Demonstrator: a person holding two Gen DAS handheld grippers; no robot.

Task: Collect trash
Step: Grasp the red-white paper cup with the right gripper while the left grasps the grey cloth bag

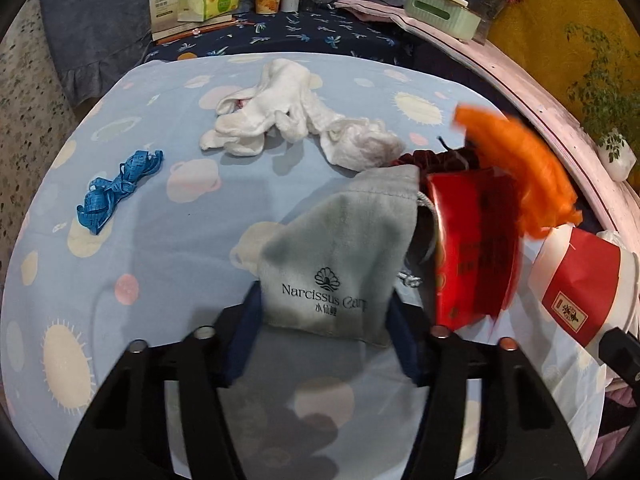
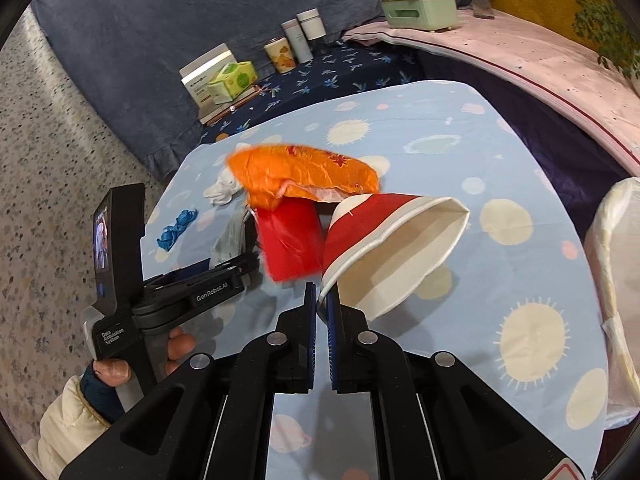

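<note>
The paper cup [image 2: 394, 248], red-banded and squashed, is held by its rim in the right claw [image 2: 322, 306], jaws pinched tight, clear of the worktop [image 2: 520, 152], probably for carrying to the white bag [image 2: 616, 280] at the worktop's edge. The grey pouch [image 1: 340, 256] is clamped at its lower corners by the left claw [image 1: 324, 312], seemingly also for collection. Orange wrapper [image 2: 304, 174] and red packet [image 2: 290, 240] are seen just beside the cup.

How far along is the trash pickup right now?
Nothing visibly binned yet. In hand: the right gripper is shut on the paper cup rim; the left gripper jaws flank the grey pouch. Left on the table: orange wrapper, red packet, white tissues, blue tape.
</note>
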